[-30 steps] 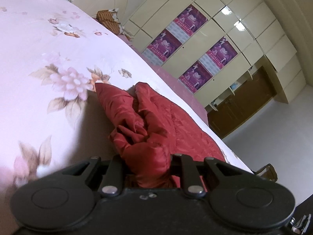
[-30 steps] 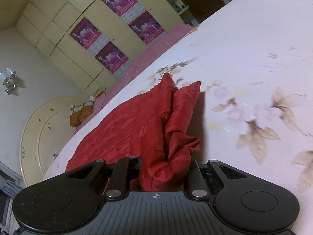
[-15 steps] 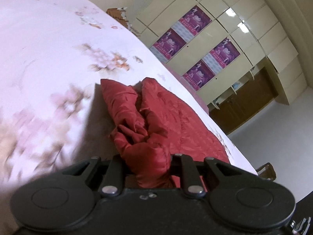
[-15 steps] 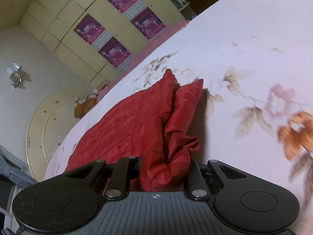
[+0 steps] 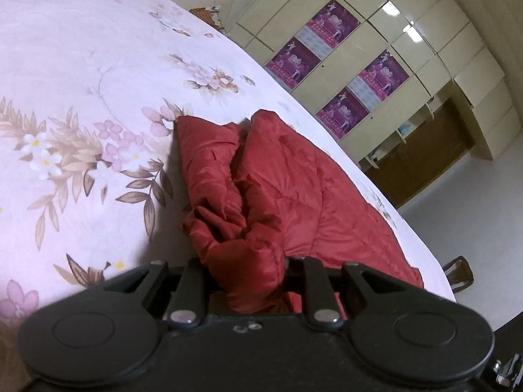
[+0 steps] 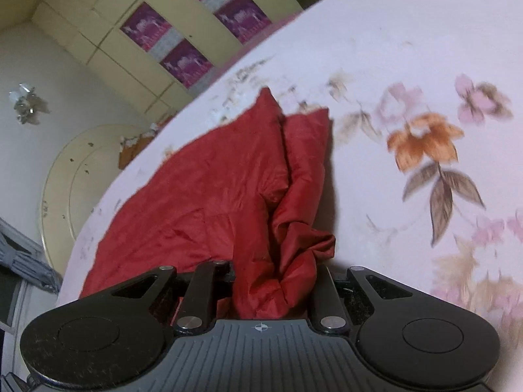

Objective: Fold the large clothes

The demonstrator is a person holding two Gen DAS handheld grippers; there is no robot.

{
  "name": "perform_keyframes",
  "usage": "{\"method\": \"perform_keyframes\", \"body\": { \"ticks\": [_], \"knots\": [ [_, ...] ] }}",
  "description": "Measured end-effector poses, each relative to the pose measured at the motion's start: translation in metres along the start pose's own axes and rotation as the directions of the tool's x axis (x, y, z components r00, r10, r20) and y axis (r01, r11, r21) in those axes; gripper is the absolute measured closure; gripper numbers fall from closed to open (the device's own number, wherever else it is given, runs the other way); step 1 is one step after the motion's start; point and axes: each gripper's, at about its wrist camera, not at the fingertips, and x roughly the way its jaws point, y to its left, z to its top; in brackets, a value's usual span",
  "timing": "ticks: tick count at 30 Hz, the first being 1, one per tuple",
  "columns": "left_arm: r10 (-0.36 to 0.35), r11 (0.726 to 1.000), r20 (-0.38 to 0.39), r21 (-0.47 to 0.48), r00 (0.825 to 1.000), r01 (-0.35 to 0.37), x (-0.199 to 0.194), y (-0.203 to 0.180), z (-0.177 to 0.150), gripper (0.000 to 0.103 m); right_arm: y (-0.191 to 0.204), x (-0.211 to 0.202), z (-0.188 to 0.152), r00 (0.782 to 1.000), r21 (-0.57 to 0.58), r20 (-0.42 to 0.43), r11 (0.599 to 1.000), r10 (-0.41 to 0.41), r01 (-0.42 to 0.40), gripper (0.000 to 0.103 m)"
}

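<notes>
A red quilted garment lies on a pale floral bedsheet. In the left wrist view a bunched corner of it is pinched in my left gripper, and the rest spreads away to the right. In the right wrist view the same red garment stretches off to the left, with another bunched corner clamped in my right gripper. Both sets of fingertips are buried in red folds. A doubled fold stands up ahead of each gripper.
The floral bedsheet covers the whole bed. Cream wardrobes with purple posters line the far wall. A rounded cream headboard stands at one end. A dark chair sits beside the bed on the pale floor.
Both grippers have slid across the bed dragging the red garment along; the sheet's flower pattern has shifted past it. The grips on the cloth look unchanged.
</notes>
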Motion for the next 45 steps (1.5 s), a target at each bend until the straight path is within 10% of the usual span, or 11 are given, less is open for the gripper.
{"method": "perform_keyframes", "body": {
  "ticks": [9,17,18,21,22,31,39,45],
  "knots": [
    [-0.021,1.0,-0.04,0.009,0.999,0.021,0.009,0.013,0.006,0.063,0.0,0.005,-0.002,0.999,0.015,0.017,0.999,-0.028,0.028,0.085],
    [-0.063,0.995,-0.011,-0.078,0.998,0.062,-0.002,0.03,0.006,0.053,-0.013,-0.034,0.019,0.953,0.071,0.172,0.968,-0.248,0.239,0.045],
    [-0.061,0.995,-0.011,-0.085,0.998,0.059,-0.001,0.03,0.007,0.054,-0.011,-0.043,0.021,0.947,0.075,0.204,0.969,-0.248,0.237,0.045],
    [-0.043,0.996,-0.015,-0.076,0.999,0.041,0.003,0.026,0.009,0.06,0.016,-0.053,0.023,0.951,-0.015,0.243,0.979,-0.192,0.202,0.098],
    [-0.041,0.997,-0.018,-0.071,0.999,0.04,0.005,0.025,0.01,0.063,0.029,-0.051,0.022,0.955,-0.057,0.242,0.98,-0.173,0.192,0.101],
    [-0.057,0.998,0.009,0.019,0.998,0.057,0.0,0.006,0.015,0.082,0.152,0.026,-0.034,0.999,-0.351,0.032,0.936,0.041,-0.028,0.101],
    [-0.144,0.978,0.061,0.164,0.988,0.133,-0.024,-0.032,0.024,0.083,0.152,0.105,-0.06,0.991,-0.381,-0.111,0.924,-0.074,0.027,0.103],
    [-0.165,0.949,0.062,0.283,0.984,0.141,-0.029,-0.059,0.03,0.083,0.158,0.066,-0.054,0.997,-0.345,-0.079,0.939,-0.026,-0.003,0.103]
  ]
}}
